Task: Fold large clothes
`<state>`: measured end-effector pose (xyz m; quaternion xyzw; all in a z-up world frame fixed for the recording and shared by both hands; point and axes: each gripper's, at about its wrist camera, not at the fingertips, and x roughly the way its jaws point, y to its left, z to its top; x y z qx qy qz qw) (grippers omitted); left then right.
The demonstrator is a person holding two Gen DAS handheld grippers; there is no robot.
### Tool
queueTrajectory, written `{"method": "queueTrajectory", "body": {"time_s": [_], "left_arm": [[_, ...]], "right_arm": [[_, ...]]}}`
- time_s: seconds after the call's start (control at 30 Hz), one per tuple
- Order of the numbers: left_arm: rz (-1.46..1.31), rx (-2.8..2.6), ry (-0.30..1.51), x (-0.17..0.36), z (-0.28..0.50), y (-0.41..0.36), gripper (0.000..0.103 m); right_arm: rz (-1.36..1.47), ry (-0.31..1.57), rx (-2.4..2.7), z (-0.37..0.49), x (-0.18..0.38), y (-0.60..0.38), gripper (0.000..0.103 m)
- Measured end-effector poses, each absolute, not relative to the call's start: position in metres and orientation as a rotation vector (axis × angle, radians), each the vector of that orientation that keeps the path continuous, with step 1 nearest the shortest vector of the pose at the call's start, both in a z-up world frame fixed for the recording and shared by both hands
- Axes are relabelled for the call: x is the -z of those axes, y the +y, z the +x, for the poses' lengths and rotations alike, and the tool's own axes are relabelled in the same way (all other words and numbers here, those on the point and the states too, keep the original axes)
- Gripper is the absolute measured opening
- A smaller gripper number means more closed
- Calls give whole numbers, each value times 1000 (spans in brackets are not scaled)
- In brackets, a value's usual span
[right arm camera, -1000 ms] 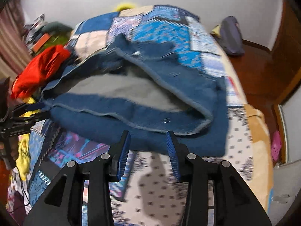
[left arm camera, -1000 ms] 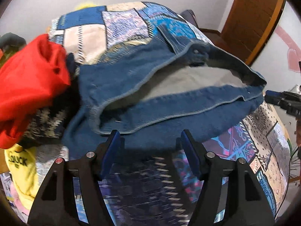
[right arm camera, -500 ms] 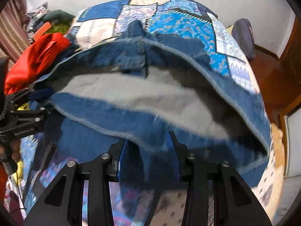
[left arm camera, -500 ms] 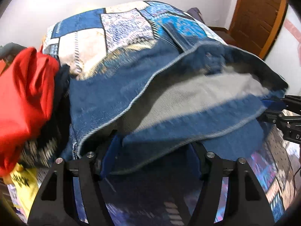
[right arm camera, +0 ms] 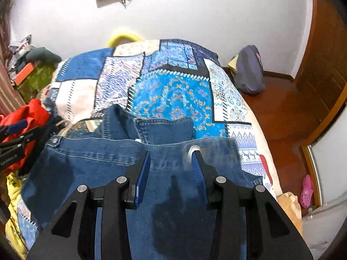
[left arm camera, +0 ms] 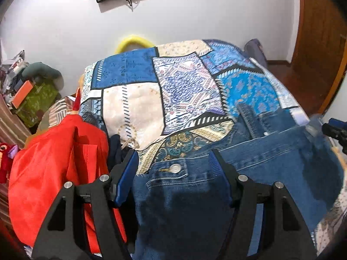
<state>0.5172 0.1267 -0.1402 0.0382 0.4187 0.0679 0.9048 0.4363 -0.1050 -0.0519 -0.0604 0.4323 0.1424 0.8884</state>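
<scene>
A blue denim garment (left arm camera: 271, 158) (right arm camera: 97, 158) lies spread on the patchwork quilt (left arm camera: 134, 108) (right arm camera: 173, 99) of a bed. Its buttoned band, with a metal button (left arm camera: 175, 168), sits right between the tips of my left gripper (left arm camera: 173, 164). That gripper's jaws stand wide, with a gap between the left pad and the cloth. My right gripper (right arm camera: 171, 158) hovers over the garment's far right edge, jaws apart, denim showing between and below them and a blurred metal ring at the right fingertip. Each gripper also shows at the edge of the other's view, the right gripper (left arm camera: 335, 131) and the left gripper (right arm camera: 19, 136).
A red garment (left arm camera: 54, 162) (right arm camera: 32, 110) is heaped on the bed's left side, with a yellow one (right arm camera: 13, 186) below it. A purple bag (right arm camera: 249, 73) stands on the wooden floor at the right, near a wooden door (left arm camera: 321, 43). Clutter and a green box (left arm camera: 34, 101) fill the left corner.
Both grippers have moved forward and up over the bed. The denim's raised, open near edge with grey lining showing has gone over; the garment now lies flatter, its buttoned band at the fingertips.
</scene>
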Motion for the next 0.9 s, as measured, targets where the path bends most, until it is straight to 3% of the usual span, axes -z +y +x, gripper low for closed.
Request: {"method": "queueTrajectory", "body": {"time_s": [0.6, 0.77, 0.87, 0.9], "left_arm": [[9, 51, 1007, 189, 448, 86, 67], [21, 67, 1099, 227, 447, 75, 75], [48, 13, 1046, 231, 442, 76, 96], [43, 14, 1042, 232, 441, 77, 97]], "right_arm": [[-282, 1043, -527, 363, 107, -57, 36], [-278, 1077, -461, 364, 135, -61, 67], [-219, 1094, -450, 368, 137, -75, 75], [-200, 1104, -453, 369, 137, -80, 75]]}}
